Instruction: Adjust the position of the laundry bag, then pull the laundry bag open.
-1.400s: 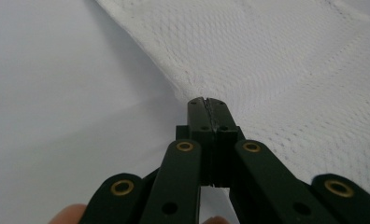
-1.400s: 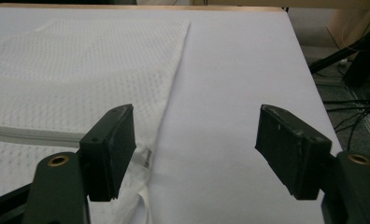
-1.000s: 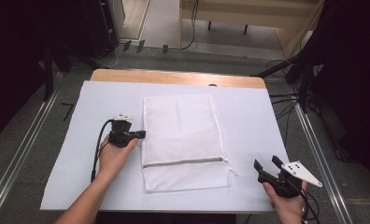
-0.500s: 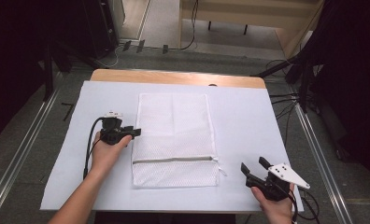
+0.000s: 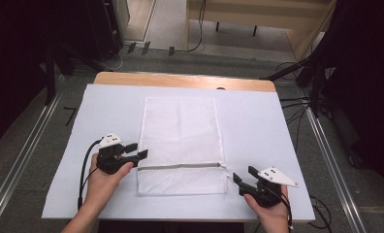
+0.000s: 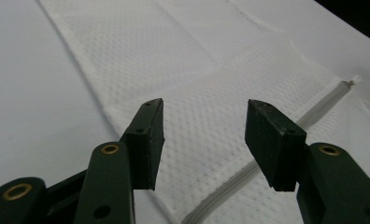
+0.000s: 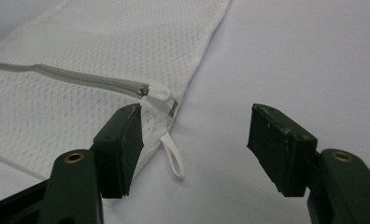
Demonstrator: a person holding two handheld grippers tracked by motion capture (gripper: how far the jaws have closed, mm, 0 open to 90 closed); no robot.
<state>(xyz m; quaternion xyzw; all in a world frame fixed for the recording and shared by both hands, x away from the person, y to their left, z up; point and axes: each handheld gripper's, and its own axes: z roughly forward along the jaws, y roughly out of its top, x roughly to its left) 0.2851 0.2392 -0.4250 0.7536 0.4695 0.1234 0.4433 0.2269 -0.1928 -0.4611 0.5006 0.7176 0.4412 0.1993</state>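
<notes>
A white mesh laundry bag [image 5: 180, 145] lay flat at the middle of the white table cover [image 5: 258, 126], its long sides running away from the person and its zipper [image 5: 180, 166] crossing it close to the near end. The left gripper [image 5: 140, 150], held in the person's left hand [image 5: 103, 179], sat at the bag's left edge level with the zipper, jaws spread apart and holding nothing; in the left gripper view the two black jaws framed the mesh [image 6: 206, 126] with the zipper line [image 6: 267, 154] passing under the right-hand jaw, and whether they touched the fabric could not be told. The right gripper [image 5: 244, 175], in the right hand [image 5: 270, 208], was just off the bag's right edge near the zipper's end, likewise released and empty. In the right gripper view its jaws stood wide, the zipper pull [image 7: 157, 95] and a small white loop tab [image 7: 173, 158] lying beside the left-hand jaw at the bag's edge, the other jaw over bare cover.
</notes>
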